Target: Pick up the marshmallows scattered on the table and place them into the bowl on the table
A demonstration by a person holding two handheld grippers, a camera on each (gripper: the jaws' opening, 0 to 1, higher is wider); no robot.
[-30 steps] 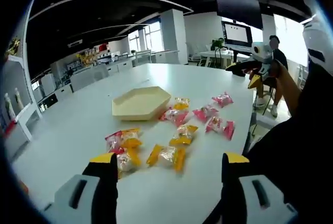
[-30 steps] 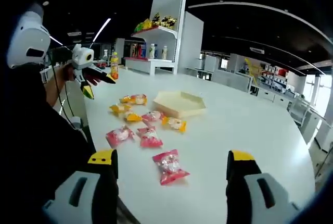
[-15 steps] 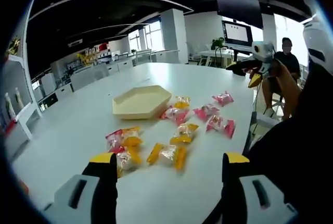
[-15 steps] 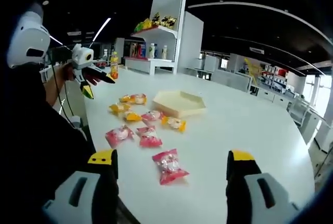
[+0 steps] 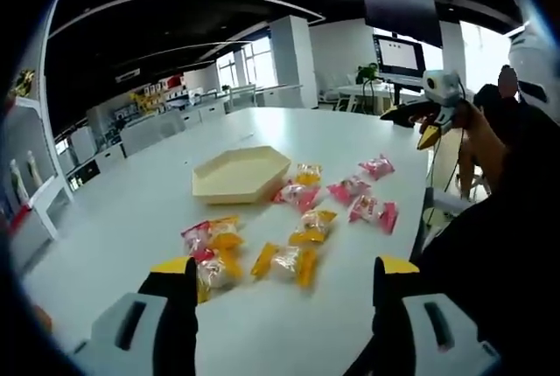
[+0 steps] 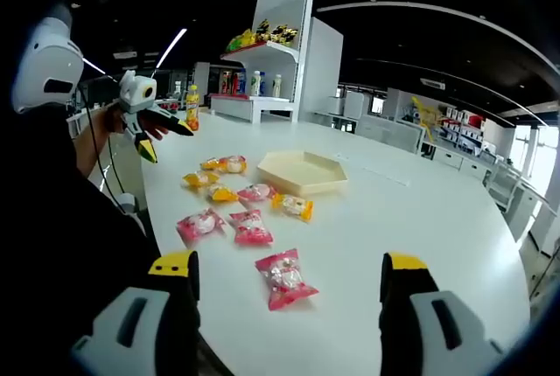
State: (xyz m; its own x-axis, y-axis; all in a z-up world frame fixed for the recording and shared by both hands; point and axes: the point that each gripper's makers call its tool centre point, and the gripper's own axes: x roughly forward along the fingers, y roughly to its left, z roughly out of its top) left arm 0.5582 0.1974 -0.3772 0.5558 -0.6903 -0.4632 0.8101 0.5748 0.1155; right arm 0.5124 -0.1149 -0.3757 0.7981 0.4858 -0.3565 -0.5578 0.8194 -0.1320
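No lettering can be read on the marshmallow wrappers (image 6: 283,276), shelf goods or screen

Yellow-wrapped marshmallow packet (image 5: 213,273) partly hidden behind the left jaw, items on white shelf unit (image 6: 278,52) too small to be identified

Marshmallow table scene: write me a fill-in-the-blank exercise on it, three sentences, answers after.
1. The bowl on the white table is pale yellow and holds ____ marshmallows so far.
2. The marshmallow packet lying nearest the right gripper has a ____ wrapper.
3. The fingers of the left gripper stand wide ____, with nothing between them.

Missing words: no; pink; open
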